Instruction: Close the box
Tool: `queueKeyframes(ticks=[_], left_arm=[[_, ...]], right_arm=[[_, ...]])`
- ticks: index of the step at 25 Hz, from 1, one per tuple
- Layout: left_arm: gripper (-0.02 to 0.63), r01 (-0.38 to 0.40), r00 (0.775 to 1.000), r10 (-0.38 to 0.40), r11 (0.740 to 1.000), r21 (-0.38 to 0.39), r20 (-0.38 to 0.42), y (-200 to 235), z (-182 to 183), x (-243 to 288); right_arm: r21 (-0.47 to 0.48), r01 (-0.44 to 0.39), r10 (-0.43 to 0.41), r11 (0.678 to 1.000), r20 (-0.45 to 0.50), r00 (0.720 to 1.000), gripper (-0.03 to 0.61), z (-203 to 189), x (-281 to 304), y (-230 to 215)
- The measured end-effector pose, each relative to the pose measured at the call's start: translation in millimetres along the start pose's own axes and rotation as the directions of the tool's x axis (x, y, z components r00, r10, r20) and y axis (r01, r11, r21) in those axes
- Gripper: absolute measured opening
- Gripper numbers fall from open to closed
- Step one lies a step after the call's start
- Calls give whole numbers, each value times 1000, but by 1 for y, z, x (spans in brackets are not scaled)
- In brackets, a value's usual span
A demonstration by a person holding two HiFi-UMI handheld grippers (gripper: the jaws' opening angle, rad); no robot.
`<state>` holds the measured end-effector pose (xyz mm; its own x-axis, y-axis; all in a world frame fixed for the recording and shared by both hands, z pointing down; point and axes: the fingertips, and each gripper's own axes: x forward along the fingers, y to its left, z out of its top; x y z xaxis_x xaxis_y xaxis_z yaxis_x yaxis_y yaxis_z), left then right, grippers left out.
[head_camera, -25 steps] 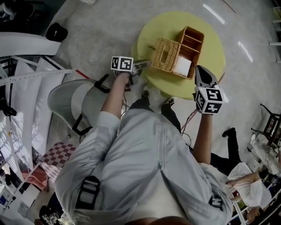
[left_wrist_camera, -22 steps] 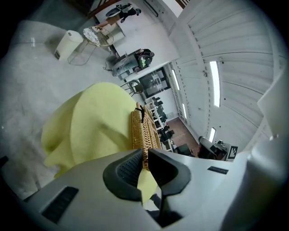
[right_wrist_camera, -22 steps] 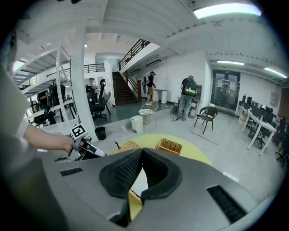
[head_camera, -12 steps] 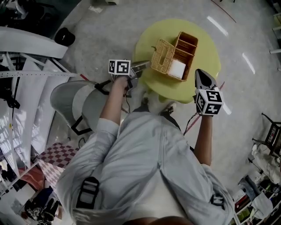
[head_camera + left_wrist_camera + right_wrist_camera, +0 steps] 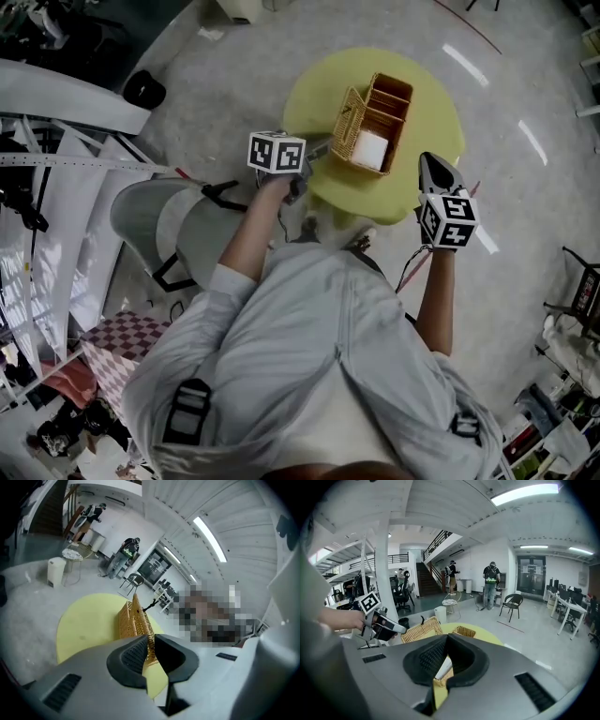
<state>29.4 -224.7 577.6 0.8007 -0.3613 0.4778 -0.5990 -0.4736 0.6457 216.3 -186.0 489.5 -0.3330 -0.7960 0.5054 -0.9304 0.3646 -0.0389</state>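
Observation:
An open wicker box (image 5: pixel 389 105) sits on a round yellow table (image 5: pixel 314 84), with a white item (image 5: pixel 372 150) inside it. Its hinged wicker lid (image 5: pixel 348 125) stands nearly upright at the box's left side. My left gripper (image 5: pixel 321 148) is shut on the lid's free edge. In the left gripper view the lid (image 5: pixel 137 619) runs edge-on between the pads of that gripper (image 5: pixel 150 649). My right gripper (image 5: pixel 434 167) hovers at the table's right edge, shut and holding nothing. The right gripper view shows the lid (image 5: pixel 421 630) and the left gripper (image 5: pixel 389 629) beyond its own closed jaws.
A grey chair (image 5: pixel 159 216) stands left of the table, close to my left arm. A black object (image 5: pixel 143 91) lies on the floor further left. In the hall beyond are a white bin (image 5: pixel 440 614), a chair (image 5: pixel 513 603) and several people.
The lid has swung up from lying open and flat to nearly upright, carried by the left gripper, which moved up and right toward the box. The right gripper stayed put.

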Motion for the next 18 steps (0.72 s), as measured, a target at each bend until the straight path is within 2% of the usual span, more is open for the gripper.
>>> queueKeyframes(ticks=[4, 7, 10, 18], left_arm=[[63, -83, 997, 83, 993, 86, 2, -17, 1, 9], [63, -136, 990, 138, 975, 178, 0, -33, 0, 19], [64, -140, 989, 149, 961, 236, -18, -52, -6, 32], [71, -140, 983, 167, 947, 290, -71, -79, -25, 75]], right_arm=[[12, -2, 2, 1000, 5, 1000, 23, -5, -5, -6], [23, 4, -4, 1000, 8, 1000, 23, -9, -9, -12], [30, 10, -10, 1000, 13, 1000, 23, -11, -14, -17], [55, 11, -12, 998, 11, 1000, 23, -28, -29, -34]])
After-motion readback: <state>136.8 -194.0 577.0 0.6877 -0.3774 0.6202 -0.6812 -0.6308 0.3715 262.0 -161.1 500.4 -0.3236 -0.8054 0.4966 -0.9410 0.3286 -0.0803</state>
